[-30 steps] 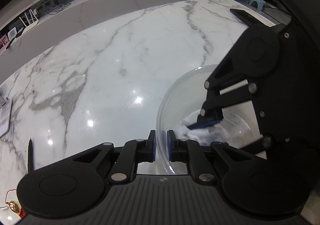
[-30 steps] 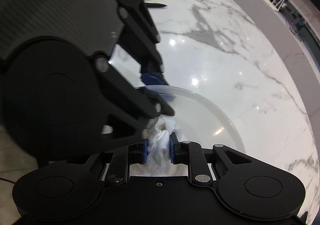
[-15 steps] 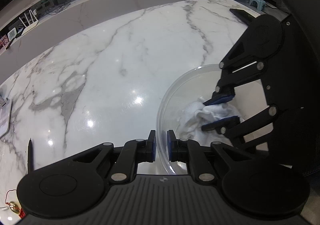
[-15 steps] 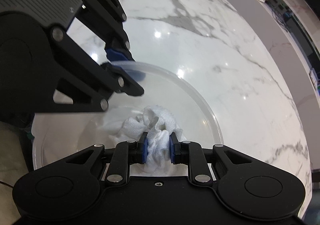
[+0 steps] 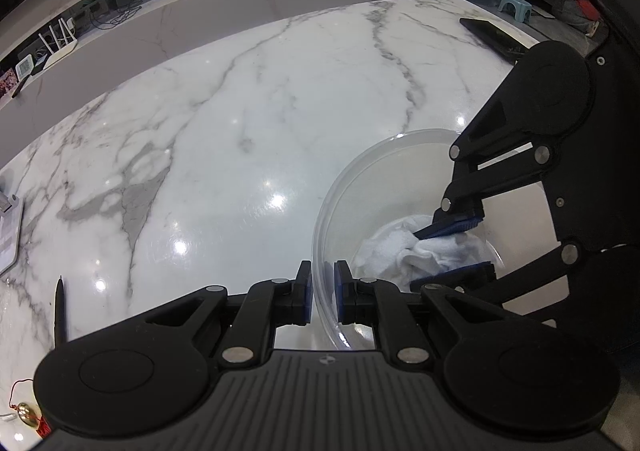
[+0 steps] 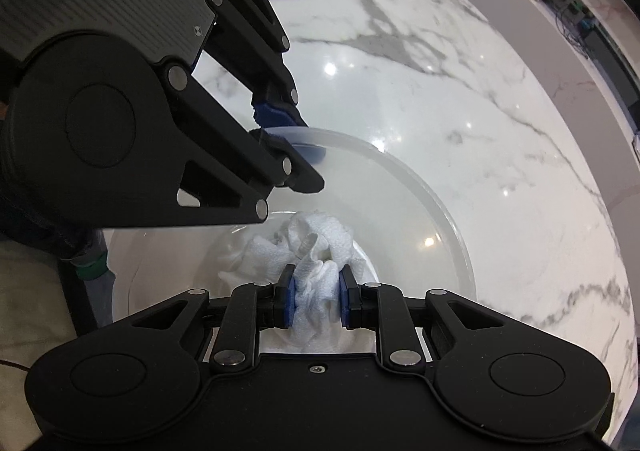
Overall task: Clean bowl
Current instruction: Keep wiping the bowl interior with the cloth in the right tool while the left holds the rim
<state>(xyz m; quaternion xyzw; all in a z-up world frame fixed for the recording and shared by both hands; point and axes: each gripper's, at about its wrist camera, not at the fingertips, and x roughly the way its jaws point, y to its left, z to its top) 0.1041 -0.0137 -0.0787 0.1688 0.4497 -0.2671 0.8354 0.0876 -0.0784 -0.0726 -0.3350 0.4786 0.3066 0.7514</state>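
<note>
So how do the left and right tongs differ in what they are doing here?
The left tongs pinch the rim of the clear bowl, one pad outside the wall and one inside; the right tongs reach down into the bowl. The left tongs hold hard plastic in a narrow gap; the right tongs squeeze a crumpled white cloth in a wider one. Both are shut on something and have blue pads.

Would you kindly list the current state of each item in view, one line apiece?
Clear bowl: upright on the marble counter, rim pinched by the left claw.
White cloth: crumpled inside the bowl, gripped by the right claw.
Left claw: shut on the bowl's rim.
Right claw: shut on the cloth.
Black pen: lying flat on the counter.
</note>
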